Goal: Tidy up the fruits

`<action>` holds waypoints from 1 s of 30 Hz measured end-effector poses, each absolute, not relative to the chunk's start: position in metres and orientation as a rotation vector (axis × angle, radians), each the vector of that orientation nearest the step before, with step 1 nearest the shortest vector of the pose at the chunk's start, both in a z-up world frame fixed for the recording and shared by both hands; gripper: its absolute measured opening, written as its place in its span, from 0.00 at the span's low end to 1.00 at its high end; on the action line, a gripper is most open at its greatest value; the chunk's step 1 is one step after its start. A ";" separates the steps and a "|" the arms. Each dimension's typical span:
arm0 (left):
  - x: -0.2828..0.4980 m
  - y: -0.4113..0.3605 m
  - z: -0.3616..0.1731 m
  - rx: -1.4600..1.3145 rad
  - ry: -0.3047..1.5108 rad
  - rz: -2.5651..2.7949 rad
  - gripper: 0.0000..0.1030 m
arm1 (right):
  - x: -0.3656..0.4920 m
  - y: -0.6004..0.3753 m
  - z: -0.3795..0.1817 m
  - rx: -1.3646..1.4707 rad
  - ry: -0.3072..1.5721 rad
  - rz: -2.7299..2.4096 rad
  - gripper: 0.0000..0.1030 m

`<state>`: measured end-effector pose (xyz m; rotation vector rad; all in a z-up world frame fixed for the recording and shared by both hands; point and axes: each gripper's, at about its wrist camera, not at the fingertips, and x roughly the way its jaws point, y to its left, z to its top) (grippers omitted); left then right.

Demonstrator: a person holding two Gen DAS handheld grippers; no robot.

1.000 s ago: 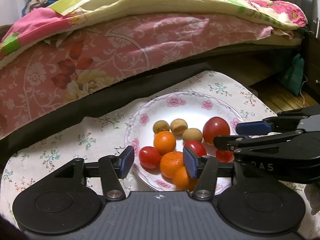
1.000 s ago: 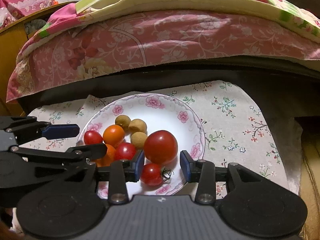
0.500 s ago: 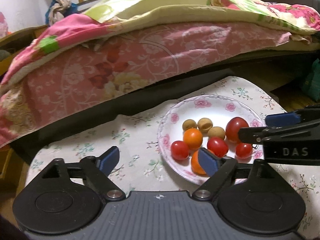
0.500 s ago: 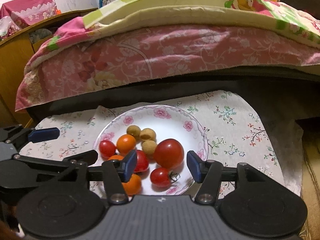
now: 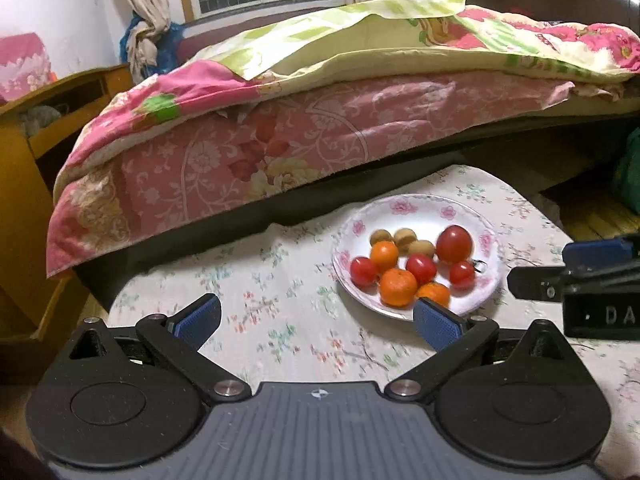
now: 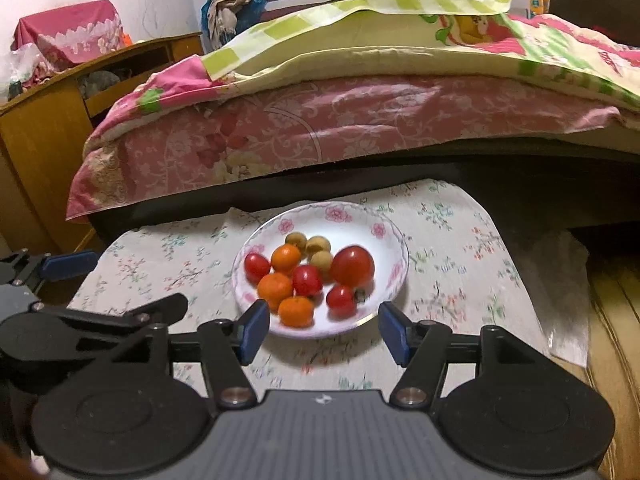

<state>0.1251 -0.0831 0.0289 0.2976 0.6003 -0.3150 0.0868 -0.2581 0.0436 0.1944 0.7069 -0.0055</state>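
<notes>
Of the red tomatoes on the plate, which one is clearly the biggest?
The large tomato at the right side of the pile on the plate, beside the brown longans. The three other red ones are small cherry tomatoes.

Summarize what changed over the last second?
Both grippers backed up and away from the plate. The left gripper and right gripper jaws are opening, nothing between them. An orange at the plate's front edge, earlier by the left gripper's pads, now lies clear. The other fruits and the plate stayed put.
</notes>
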 end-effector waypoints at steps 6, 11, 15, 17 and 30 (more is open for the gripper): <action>0.101 -0.073 0.031 0.291 0.606 -0.313 1.00 | 0.058 -0.243 0.053 0.188 0.684 0.003 0.64; 0.085 -0.063 0.032 0.275 0.606 -0.309 1.00 | 0.039 -0.231 0.056 0.191 0.681 0.009 0.64; 0.076 -0.057 0.030 0.280 0.638 -0.299 1.00 | 0.024 -0.223 0.051 0.199 0.698 0.014 0.64; 0.071 -0.055 0.027 0.281 0.658 -0.300 1.00 | 0.019 -0.222 0.048 0.206 0.710 0.010 0.64; 0.050 -0.038 0.011 0.221 0.770 -0.291 1.00 | -0.007 -0.212 0.034 0.236 0.763 0.020 0.64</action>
